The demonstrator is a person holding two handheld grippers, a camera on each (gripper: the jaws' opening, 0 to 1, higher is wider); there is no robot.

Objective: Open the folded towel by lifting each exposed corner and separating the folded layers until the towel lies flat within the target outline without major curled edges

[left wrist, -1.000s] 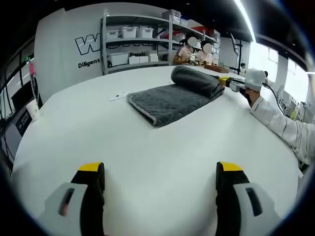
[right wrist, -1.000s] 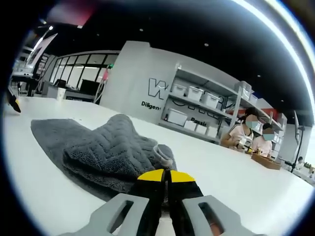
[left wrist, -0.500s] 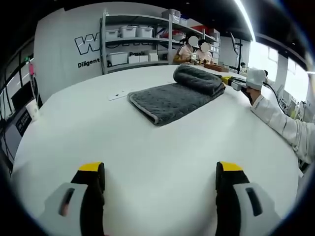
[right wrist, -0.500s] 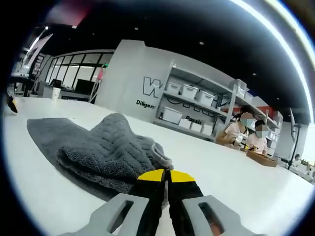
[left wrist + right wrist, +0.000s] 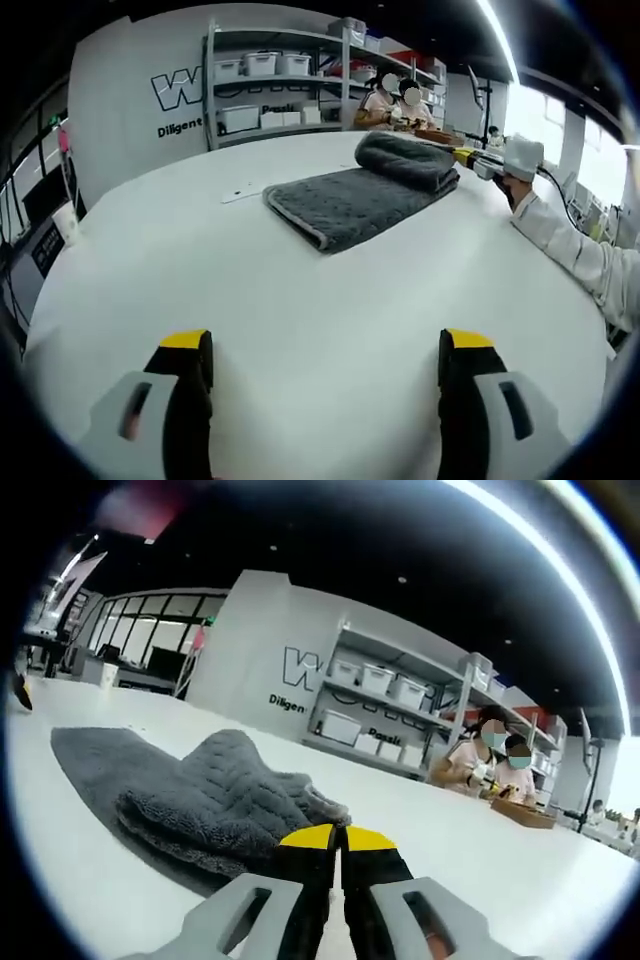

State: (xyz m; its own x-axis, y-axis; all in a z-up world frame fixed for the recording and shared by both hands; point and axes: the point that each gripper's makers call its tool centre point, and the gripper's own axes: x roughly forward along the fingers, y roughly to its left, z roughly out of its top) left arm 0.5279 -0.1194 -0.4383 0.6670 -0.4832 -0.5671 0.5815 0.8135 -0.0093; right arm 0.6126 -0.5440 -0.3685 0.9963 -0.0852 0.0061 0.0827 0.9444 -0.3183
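Towel (image 5: pixel 190 800) corner sits clamped in my right claw (image 5: pixel 338 842), so I draw that layer back low and slow across the worktop (image 5: pixel 300 320), left claw (image 5: pixel 325 355) parted and ready.

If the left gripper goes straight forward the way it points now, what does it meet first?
Probably the grey towel. The left gripper is open over bare white table, and the towel's near folded edge lies ahead, slightly right of centre. Depth is unclear, so it may slide along the table first.
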